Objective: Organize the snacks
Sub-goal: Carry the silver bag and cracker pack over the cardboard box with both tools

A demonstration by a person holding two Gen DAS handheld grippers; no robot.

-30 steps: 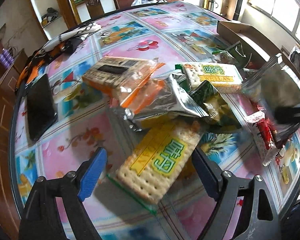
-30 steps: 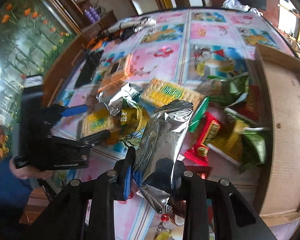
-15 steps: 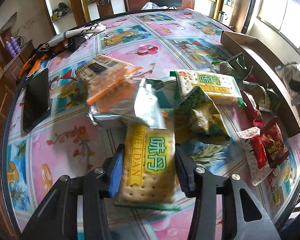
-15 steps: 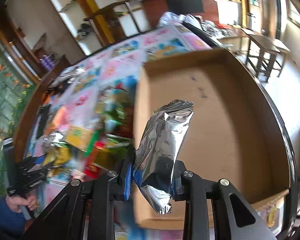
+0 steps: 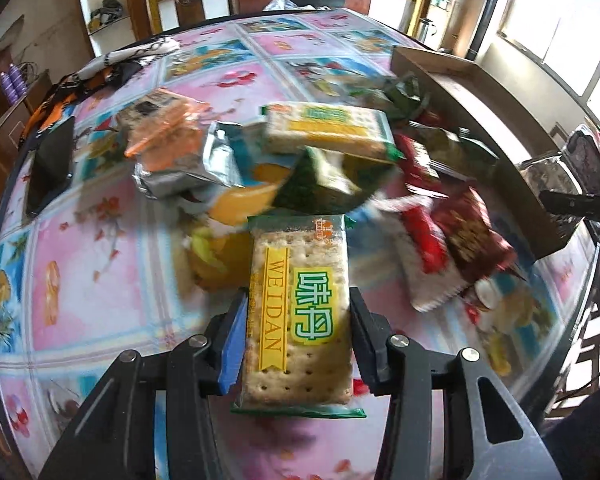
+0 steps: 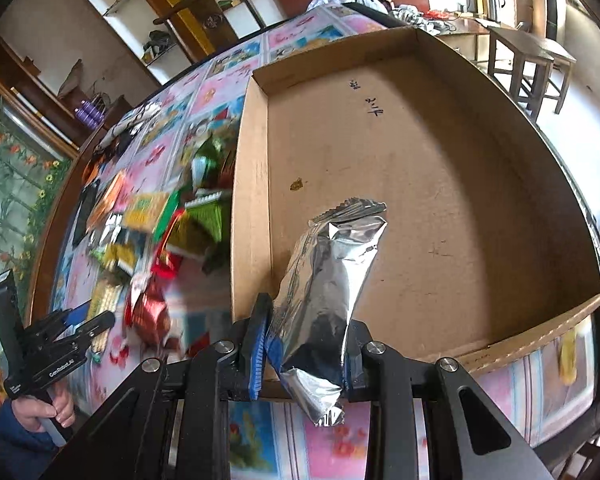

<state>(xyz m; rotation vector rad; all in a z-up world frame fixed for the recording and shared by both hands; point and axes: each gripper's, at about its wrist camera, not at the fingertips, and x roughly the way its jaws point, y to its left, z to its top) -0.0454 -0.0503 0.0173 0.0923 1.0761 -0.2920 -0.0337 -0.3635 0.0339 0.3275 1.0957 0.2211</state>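
Silver foil packet [image 6: 326,292] clamped in right gripper [image 6: 306,350] jaws, above cardboard box [image 6: 440,184]. Left gripper [image 5: 298,344] jaws clamped on cracker pack [image 5: 298,312], above the surface [image 5: 100,280]; snack pile [image 5: 300,160] beyond.

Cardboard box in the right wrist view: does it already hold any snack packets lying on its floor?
No. The cardboard box floor is bare; the silver packet sits clamped in the right hand-held gripper.
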